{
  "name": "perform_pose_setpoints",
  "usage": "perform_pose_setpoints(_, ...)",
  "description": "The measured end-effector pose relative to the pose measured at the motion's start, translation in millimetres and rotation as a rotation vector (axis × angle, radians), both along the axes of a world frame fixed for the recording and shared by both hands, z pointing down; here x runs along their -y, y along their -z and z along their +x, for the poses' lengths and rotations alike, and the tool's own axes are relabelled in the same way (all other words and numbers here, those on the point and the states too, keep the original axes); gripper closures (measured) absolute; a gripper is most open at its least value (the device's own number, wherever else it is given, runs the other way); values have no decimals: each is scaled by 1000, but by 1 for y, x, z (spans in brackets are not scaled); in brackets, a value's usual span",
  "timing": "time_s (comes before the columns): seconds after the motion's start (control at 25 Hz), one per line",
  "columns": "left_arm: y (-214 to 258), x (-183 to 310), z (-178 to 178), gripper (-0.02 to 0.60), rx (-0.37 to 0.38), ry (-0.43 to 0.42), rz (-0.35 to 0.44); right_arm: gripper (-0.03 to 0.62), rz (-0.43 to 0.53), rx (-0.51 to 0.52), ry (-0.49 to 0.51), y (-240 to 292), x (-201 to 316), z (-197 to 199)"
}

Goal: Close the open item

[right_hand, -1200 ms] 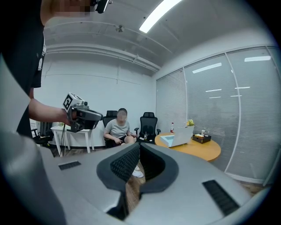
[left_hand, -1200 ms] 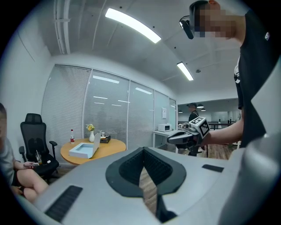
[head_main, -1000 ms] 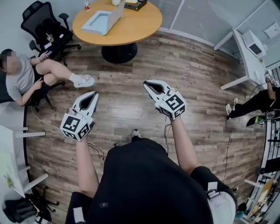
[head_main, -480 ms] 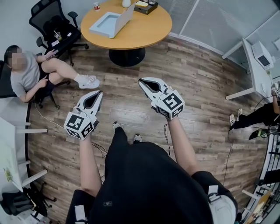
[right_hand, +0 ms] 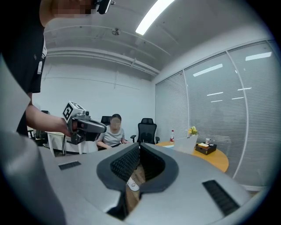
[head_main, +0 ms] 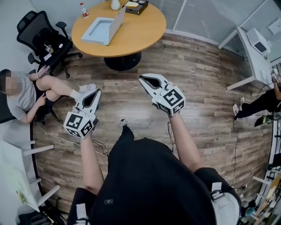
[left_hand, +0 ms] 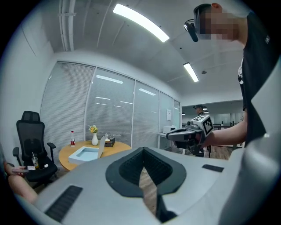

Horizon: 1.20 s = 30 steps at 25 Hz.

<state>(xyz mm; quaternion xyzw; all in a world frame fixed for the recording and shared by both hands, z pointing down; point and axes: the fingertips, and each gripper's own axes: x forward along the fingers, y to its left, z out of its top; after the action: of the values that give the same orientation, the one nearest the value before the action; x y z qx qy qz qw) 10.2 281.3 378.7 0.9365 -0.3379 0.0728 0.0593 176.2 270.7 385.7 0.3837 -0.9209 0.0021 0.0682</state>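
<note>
Task thing: laptop (head_main: 103, 25), open, lid up at a steep angle over its pale blue base.
Where: on the round counter (head_main: 140, 30), towards its left side in the head view, well ahead of both tools across bare wood floor (head_main: 202, 88). The left gripper view shows it far off (left_hand: 90, 152); the right gripper view shows the lid's back (right_hand: 187, 143).
Left tool (head_main: 97, 91): jaws together, nothing between them, pointing roughly at the counter.
Right tool (head_main: 141, 79): jaws together at the tips, empty, apart from the left one.
Also on the counter: bottle (head_main: 83, 10), vase (head_main: 115, 4) and dark box (head_main: 136, 6), all at the far edge behind the laptop.
Nearby: seated person (head_main: 26, 94) and office chair (head_main: 41, 37), left of the path.
Step, as I judge it: the approach; nothing is touched yet.
Handling, judged: thin stiff lid on a hinge, light to swing. The screen is fragile and the base may slide on the smooth top.
Where to take hold: press the middle of the lid's top edge down towards the base. Steady the base's front edge with the other tool, and keep the jaws off the glass.
</note>
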Motion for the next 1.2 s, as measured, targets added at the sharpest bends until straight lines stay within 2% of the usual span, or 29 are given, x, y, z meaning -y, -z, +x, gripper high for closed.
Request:
perform_pose_setpoints(0.36,-4,86,-35,575,-3,-41,-3,586,2,-21,-68,-5,75,-16)
perform_pose_setpoints(0.64,-8,131,-58,575,-3,-70,-5,586,-17,-29,-99,-18,113,-34)
perform_pose_setpoints(0.92,-16,157,-66,575,-6,-70,-25,586,-59,-47,-112,-35,141,-33)
perform_pose_setpoints(1.2,-24,193,-80,575,-6,-28,-46,586,-85,-52,-113,-46,187,-25)
